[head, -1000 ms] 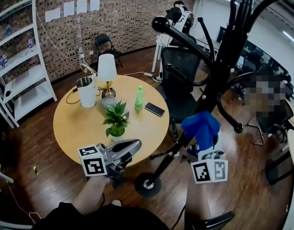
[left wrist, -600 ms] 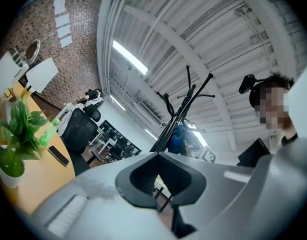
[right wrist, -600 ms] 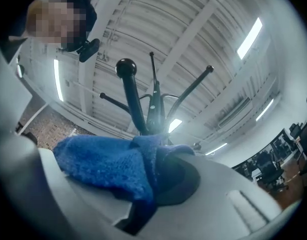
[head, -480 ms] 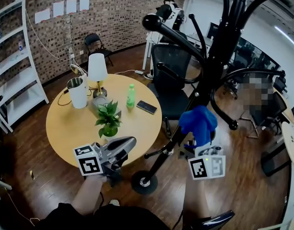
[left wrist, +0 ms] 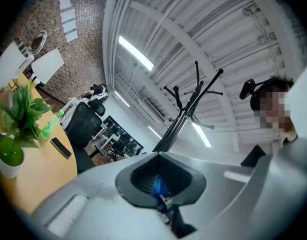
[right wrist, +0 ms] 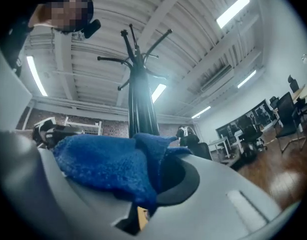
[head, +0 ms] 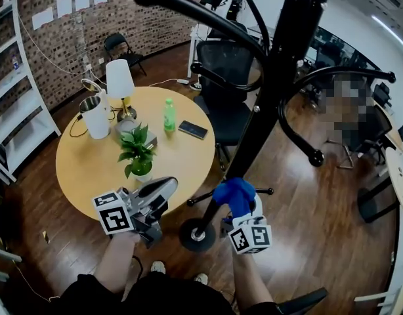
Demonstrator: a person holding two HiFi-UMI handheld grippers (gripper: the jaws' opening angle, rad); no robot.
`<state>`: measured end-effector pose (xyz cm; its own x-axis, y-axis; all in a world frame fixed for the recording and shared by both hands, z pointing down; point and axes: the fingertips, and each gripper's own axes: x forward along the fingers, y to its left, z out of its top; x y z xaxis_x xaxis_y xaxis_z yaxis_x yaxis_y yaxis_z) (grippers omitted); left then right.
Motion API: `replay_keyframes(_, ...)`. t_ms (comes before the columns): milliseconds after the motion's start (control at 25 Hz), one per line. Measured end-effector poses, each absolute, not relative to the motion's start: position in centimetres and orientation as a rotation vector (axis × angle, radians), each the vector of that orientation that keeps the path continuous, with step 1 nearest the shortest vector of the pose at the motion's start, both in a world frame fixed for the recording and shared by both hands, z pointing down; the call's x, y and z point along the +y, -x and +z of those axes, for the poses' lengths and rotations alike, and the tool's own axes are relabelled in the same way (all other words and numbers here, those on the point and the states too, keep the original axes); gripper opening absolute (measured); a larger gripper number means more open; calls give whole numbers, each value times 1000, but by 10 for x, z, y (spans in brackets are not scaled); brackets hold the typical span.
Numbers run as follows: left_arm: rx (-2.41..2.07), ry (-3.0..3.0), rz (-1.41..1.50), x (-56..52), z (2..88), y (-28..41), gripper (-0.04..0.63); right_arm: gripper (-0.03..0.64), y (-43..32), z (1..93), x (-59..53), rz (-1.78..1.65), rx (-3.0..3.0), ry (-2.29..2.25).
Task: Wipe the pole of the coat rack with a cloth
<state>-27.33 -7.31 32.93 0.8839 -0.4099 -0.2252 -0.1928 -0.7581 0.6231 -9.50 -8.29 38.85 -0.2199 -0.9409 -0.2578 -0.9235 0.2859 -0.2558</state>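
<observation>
We note right gripper point(head: 243, 210) jaws clamped on blue cloth point(head: 233, 193), against lower coat rack pole point(head: 267, 87), near base point(head: 197, 235). Left gripper point(head: 163, 190) jaws together, empty. Round desk point(head: 90, 169), plant point(head: 136, 151), office chair point(head: 228, 71) close by pole.

From head height we look steeply down on the round yellow wooden desk point(head: 90, 169), the dark wooden floor point(head: 306, 195) and the foot of the black metal coat rack pole point(head: 254, 130), which rises close past the lens. The camera on our left hand-held gripper point(head: 170, 186) sits just behind its jaws and tilts upward, catching the desk's edge at left and the pole farther off against the ceiling. The camera on our right hand-held gripper point(head: 241, 205) faces up the pole from close by, the blue fluffy cloth point(right wrist: 108, 166) filling its foreground. All three views share the pole.
</observation>
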Motion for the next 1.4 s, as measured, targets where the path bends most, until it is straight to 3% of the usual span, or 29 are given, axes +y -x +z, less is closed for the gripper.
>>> replay_keyframes(240,-527,-2419,-441,-67,348,274,5,25,93,469,-88,-353,2239,1694)
replay_keyframes(440,-655,-2366,-444,-57,367,284,5,25,90,469,-84,-318,2270,1621)
replay_keyframes(840,-644,-2319,-422,-49,399,285,5,25,108,473,-78,-171,2405,1721)
replay_keyframes(1400,-402,-2384,-432,-28,472,251,5,25,126,491,-63,332,2464,1811)
